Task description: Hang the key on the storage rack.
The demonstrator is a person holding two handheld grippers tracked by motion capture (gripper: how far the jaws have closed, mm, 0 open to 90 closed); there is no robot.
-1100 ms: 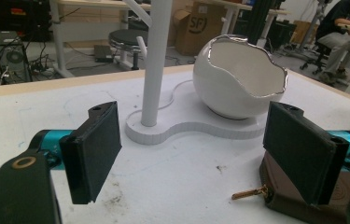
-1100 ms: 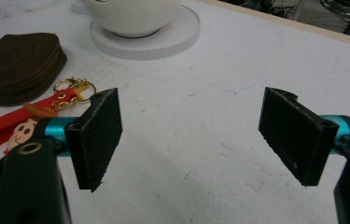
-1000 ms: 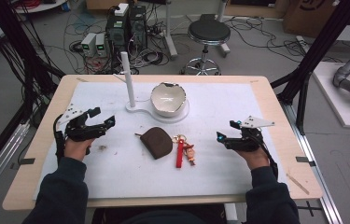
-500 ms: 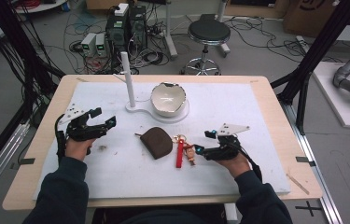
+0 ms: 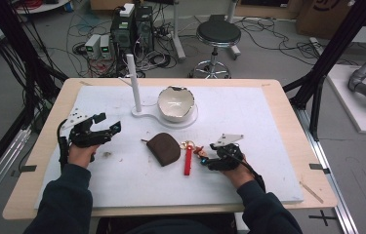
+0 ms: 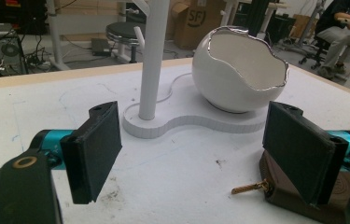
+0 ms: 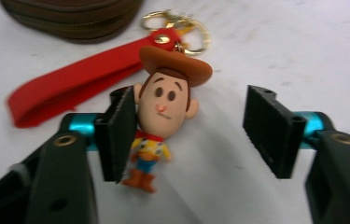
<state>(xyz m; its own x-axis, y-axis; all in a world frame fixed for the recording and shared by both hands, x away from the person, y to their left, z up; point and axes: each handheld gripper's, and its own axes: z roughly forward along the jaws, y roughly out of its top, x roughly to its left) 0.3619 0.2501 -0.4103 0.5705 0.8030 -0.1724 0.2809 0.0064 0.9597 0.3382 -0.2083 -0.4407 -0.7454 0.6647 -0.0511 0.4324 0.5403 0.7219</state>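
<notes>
The right gripper has swung in from the table's right side to straddle the cowboy keychain figure, jaws apart, so a pickup looks imminent; the left gripper idles, jaws apart, near the brown pouch.

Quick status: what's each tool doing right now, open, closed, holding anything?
Left tool: open, empty, beside the brown pouch.
Right tool: open, jaws straddling the cowboy figure keychain, not clamped on it.
</notes>
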